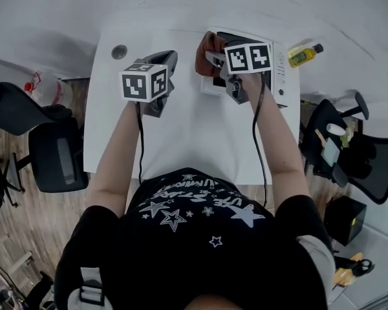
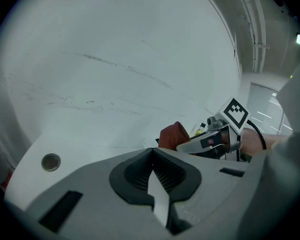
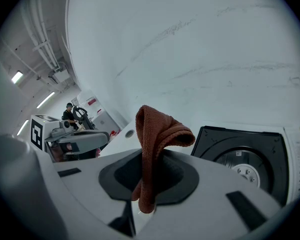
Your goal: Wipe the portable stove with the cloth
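Note:
My right gripper (image 1: 215, 59) is shut on a rust-brown cloth (image 1: 205, 50), raised over the left end of the portable stove (image 1: 281, 75) at the table's back right. In the right gripper view the cloth (image 3: 157, 129) sticks up from between the closed jaws and folds over to the right. The stove's black top with its round burner (image 3: 246, 160) lies just beyond, to the right. My left gripper (image 1: 167, 59) hovers over the white table, left of the cloth, shut with nothing in it. From the left gripper view the cloth (image 2: 174, 134) and the right gripper (image 2: 210, 138) show to the right.
A round cable hole (image 1: 119, 51) sits in the white table (image 1: 181, 134) at its back left. A yellow bottle (image 1: 304, 55) stands behind the stove. Black office chairs flank the table on the left (image 1: 55, 154) and the right (image 1: 368, 163). A white wall runs behind.

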The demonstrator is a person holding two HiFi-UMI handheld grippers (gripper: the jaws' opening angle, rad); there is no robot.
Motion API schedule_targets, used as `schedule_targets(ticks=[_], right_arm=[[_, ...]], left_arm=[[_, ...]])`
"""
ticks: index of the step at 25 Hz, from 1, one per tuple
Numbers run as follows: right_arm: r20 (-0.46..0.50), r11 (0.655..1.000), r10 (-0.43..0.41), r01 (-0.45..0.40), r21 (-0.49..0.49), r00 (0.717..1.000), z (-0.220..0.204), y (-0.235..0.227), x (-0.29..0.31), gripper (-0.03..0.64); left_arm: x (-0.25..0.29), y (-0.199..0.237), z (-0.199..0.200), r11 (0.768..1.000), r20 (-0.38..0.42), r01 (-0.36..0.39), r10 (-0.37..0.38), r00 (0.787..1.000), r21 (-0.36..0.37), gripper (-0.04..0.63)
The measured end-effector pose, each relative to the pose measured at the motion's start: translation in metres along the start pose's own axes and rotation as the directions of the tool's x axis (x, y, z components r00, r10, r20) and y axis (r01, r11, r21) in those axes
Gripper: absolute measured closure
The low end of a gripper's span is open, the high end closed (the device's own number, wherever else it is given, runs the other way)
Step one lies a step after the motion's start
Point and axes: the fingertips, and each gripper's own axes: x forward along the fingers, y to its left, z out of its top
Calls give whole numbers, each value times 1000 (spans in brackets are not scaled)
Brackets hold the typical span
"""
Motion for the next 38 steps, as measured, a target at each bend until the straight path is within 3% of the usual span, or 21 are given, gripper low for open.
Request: schedule_targets(ticks=[16, 28, 38], right_arm=[[-64, 997, -47, 51, 65, 997, -22, -26, 30, 558], [-53, 995, -48, 53, 88, 997, -27, -41, 18, 558], [-52, 995, -54, 58, 84, 997, -32, -57, -4, 558]], left_arm=[[13, 10, -11, 999, -36, 32, -33, 999, -22, 588], [20, -7, -15, 999, -67, 26, -23, 998, 48, 588], [31, -30, -15, 998, -67, 37, -34, 997, 45, 588]])
